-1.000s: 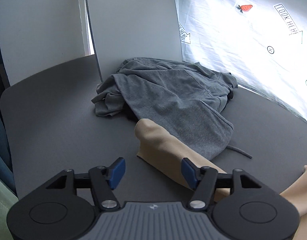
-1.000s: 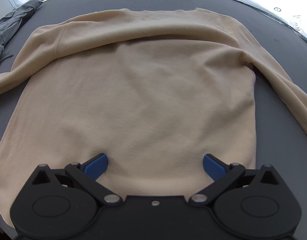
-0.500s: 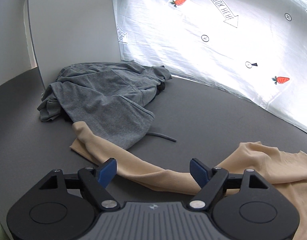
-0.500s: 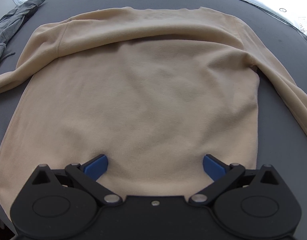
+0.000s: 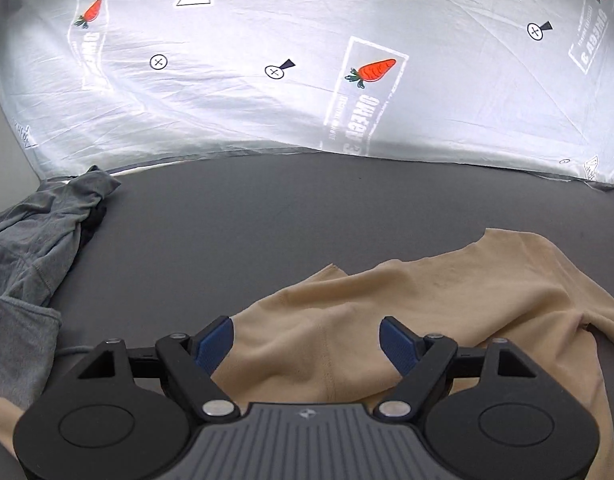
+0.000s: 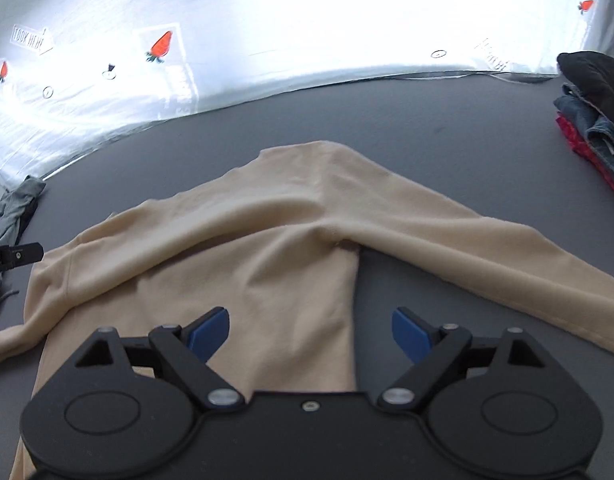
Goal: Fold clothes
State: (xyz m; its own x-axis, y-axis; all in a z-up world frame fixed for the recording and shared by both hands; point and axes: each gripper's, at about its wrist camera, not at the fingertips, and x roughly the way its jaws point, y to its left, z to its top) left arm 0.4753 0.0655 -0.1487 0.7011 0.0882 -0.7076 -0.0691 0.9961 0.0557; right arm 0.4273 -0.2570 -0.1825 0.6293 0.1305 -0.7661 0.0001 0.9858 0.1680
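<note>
**Both jaws apart over the sweater**

The left gripper [image 5: 307, 338] stands open, gripping nothing. The right gripper [image 6: 310, 330], just narrowing, holds nothing. The tan sweater [image 6: 267, 248] lies mid-frame on the table [image 6: 447, 128]; grey clothes [image 5: 23, 248] lie left, a stack [image 6: 591, 116] upper right.

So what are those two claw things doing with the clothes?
A person is holding a gripper in each hand to fold laundry. Both hover over a tan sweater spread on the dark table. The left gripper is open above one part of the sweater, gripping nothing. The right gripper is also open, though its jaws have just been closing a little, with only cloth below them. A crumpled grey garment waits on one side, and a stack of folded clothes sits on the other.
</note>
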